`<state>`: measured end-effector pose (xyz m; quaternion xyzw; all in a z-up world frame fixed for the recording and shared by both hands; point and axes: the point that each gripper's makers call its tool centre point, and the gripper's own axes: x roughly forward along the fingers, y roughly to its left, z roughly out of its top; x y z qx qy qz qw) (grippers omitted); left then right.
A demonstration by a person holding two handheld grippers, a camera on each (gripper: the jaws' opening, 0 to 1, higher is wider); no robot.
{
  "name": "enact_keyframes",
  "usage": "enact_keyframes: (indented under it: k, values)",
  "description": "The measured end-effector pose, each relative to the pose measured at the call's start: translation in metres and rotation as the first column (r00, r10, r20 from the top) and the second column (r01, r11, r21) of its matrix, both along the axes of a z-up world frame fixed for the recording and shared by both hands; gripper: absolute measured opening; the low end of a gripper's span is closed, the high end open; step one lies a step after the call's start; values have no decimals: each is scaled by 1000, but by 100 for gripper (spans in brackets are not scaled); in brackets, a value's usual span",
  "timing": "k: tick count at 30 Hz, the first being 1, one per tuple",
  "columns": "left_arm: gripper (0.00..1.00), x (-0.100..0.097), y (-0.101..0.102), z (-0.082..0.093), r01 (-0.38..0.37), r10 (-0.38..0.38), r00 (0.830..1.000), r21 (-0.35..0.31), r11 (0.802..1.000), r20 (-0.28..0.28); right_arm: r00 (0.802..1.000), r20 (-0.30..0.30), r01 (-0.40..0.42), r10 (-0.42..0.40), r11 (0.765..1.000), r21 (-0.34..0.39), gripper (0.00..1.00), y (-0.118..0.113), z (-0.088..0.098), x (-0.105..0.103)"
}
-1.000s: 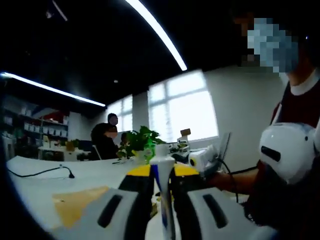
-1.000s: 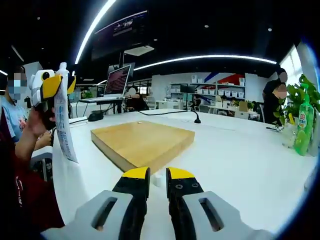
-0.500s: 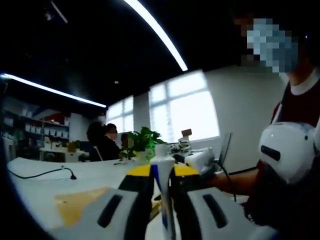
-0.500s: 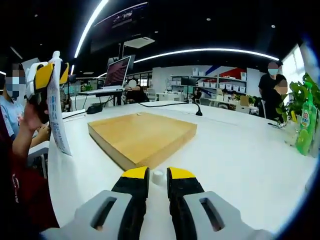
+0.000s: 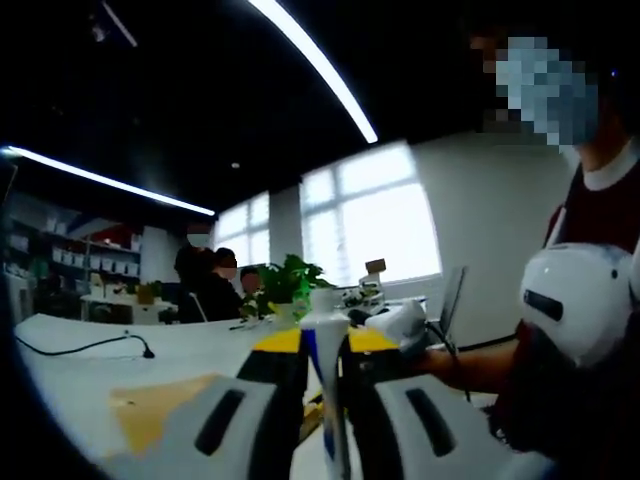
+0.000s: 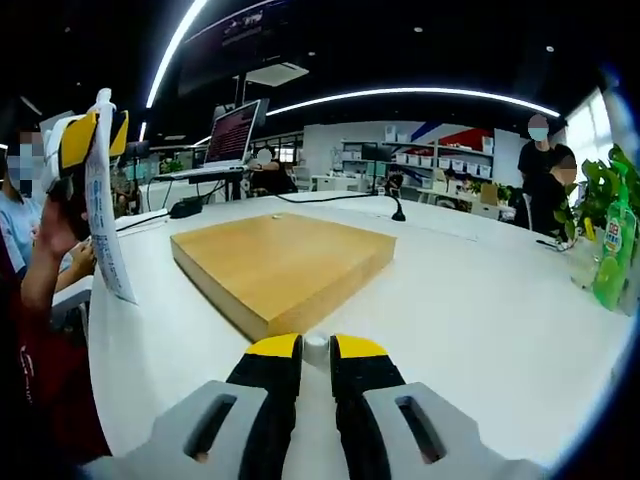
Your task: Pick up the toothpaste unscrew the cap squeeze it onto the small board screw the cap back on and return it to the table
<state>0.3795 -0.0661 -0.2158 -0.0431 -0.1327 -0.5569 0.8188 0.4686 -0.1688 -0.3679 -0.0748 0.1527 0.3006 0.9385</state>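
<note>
In the left gripper view my left gripper [image 5: 322,345] is shut on a white toothpaste tube [image 5: 325,380], held upright with its bare nozzle on top. The right gripper view shows that tube [image 6: 103,230] hanging from the yellow-tipped left gripper [image 6: 92,135] at the far left, above the table's edge. My right gripper [image 6: 316,345] is low over the white table [image 6: 480,320], its jaws close together with the small white cap [image 6: 316,347] pinched between the tips. Just beyond lies the wooden board [image 6: 280,265], which appears tan in the left gripper view [image 5: 150,410].
A green bottle [image 6: 608,265] and a plant stand at the table's right. A laptop [image 6: 232,140] and a black cable [image 6: 340,197] lie behind the board. People stand at the back right. The person's arm [image 5: 470,362] reaches across at the left gripper view's right.
The right gripper view has come closer to the board and lower over the table. The left gripper with the tube has kept still. The people in the background have shifted.
</note>
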Motion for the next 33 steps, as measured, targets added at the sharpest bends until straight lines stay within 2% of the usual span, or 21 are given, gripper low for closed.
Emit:
enact_keyframes:
  k: [9, 13, 29, 32, 33]
  values:
    - [13, -1, 0, -1, -4, 4, 1000, -5, 1000, -3, 1000, -8, 2, -2, 1000, 12, 10, 0, -2, 0]
    - [13, -1, 2, -1, -6, 6, 1000, -8, 1000, -5, 1000, 7, 8, -8, 1000, 19, 10, -3, 3, -2]
    - [13, -1, 4, -5, -27, 27, 1000, 4, 1000, -4, 995, 88, -47, 38, 993, 108, 10, 7, 47, -21]
    - [13, -2, 4, -6, -26, 26, 1000, 9, 1000, -4, 995, 71, -74, 64, 986, 152, 9, 13, 62, -26]
    - [13, -2, 4, -6, -26, 26, 1000, 10, 1000, -3, 993, 89, -89, 75, 983, 161, 9, 15, 70, -28]
